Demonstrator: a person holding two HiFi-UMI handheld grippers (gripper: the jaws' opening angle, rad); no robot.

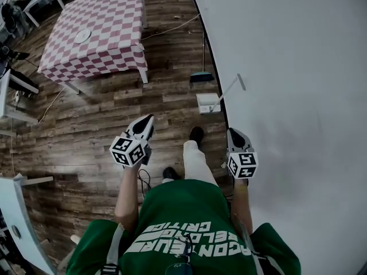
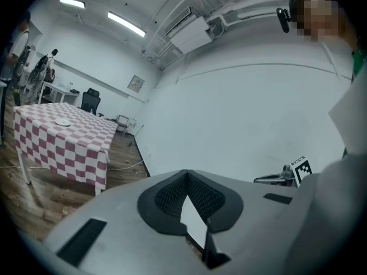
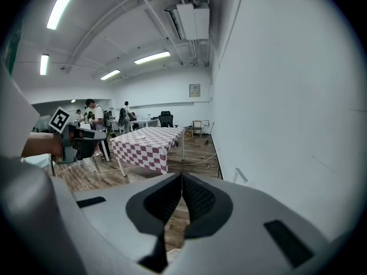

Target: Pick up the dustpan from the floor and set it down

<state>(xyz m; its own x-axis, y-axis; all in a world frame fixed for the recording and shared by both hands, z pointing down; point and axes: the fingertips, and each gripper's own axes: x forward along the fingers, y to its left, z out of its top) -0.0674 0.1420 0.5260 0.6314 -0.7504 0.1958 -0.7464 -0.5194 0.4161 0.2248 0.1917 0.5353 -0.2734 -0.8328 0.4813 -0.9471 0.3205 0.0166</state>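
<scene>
Nothing is picked up yet. The left gripper [image 1: 148, 119] has its dark ribbed fingertips pressed together on nothing, and the right gripper [image 1: 232, 132] is likewise closed and empty. A person in a green shirt [image 1: 183, 211] holds both out above the wooden plank floor [image 1: 103, 130]. Ahead, well apart from both, the white long-handled dustpan [image 1: 207, 102] sits on the floor against the white wall [image 1: 287, 67], near a teal broom [image 1: 202, 77]. By my reading, every step is left to do — reaching, opening, grasping, lifting, setting down.

Open office-lab, ceiling strip lights [image 2: 129, 24], office chair [image 2: 90, 101], checkered table [image 1: 97, 30], wood floor [image 1: 92, 130]
</scene>
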